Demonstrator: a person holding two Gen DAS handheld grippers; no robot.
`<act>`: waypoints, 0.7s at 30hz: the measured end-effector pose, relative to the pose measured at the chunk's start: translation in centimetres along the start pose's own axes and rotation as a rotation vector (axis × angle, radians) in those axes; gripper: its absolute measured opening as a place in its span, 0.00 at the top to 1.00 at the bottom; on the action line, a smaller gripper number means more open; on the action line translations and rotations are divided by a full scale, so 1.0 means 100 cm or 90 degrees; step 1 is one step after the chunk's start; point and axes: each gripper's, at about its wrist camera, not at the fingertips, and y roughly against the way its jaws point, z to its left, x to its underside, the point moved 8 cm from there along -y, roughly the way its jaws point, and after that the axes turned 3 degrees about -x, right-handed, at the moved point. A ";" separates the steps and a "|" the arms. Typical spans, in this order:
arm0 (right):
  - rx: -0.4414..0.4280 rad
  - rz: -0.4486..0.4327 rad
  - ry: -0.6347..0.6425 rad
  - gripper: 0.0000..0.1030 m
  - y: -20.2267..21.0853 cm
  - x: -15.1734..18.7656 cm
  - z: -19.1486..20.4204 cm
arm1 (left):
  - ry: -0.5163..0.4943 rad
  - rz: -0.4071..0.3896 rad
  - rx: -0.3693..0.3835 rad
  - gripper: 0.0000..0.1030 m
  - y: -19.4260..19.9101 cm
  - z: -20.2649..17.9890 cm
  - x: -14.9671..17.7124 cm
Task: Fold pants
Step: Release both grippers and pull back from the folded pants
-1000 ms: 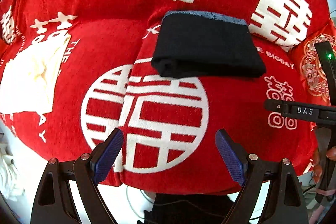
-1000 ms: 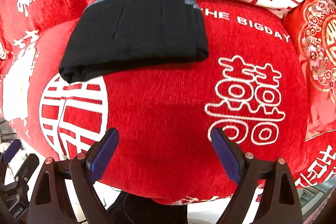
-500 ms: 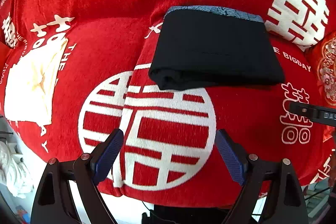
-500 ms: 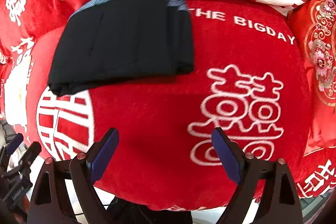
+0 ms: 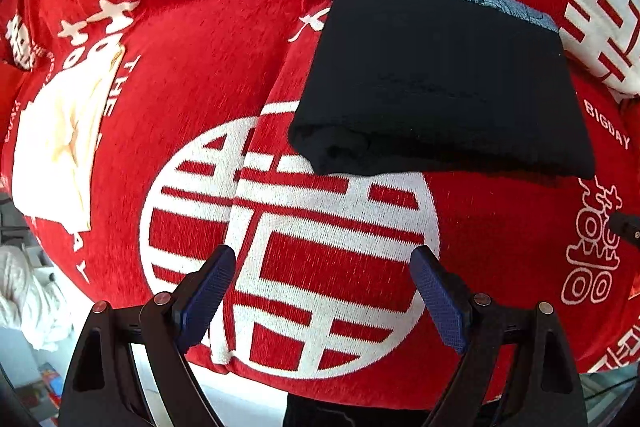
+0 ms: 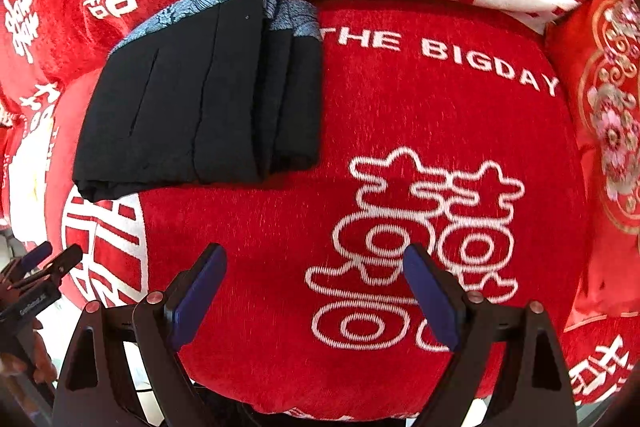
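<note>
The black pants (image 5: 436,83) lie folded into a thick rectangle on the red cloth, a blue patterned lining showing along the far edge. In the right wrist view the same pants (image 6: 200,99) sit at the upper left, their layered folds facing right. My left gripper (image 5: 322,291) hangs open over the white round emblem, short of the pants' near edge, nothing between its blue pads. My right gripper (image 6: 316,287) is open too, over bare red cloth to the right of and nearer than the pants.
A red cover (image 5: 180,75) with white characters drapes the seat. A cream cloth (image 5: 60,139) lies at its left. A red embroidered cushion (image 6: 612,131) sits at the right. White fabric (image 5: 24,299) lies beyond the left edge. The cover's near edge drops off just under both grippers.
Both grippers stayed open. The left view has come closer, and the pants now look larger and sit further right. In the right view the pants slid left.
</note>
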 end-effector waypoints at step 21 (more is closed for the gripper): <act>-0.053 0.012 0.004 0.10 -0.010 -0.019 -0.002 | -0.015 0.018 -0.008 0.13 -0.003 -0.028 -0.022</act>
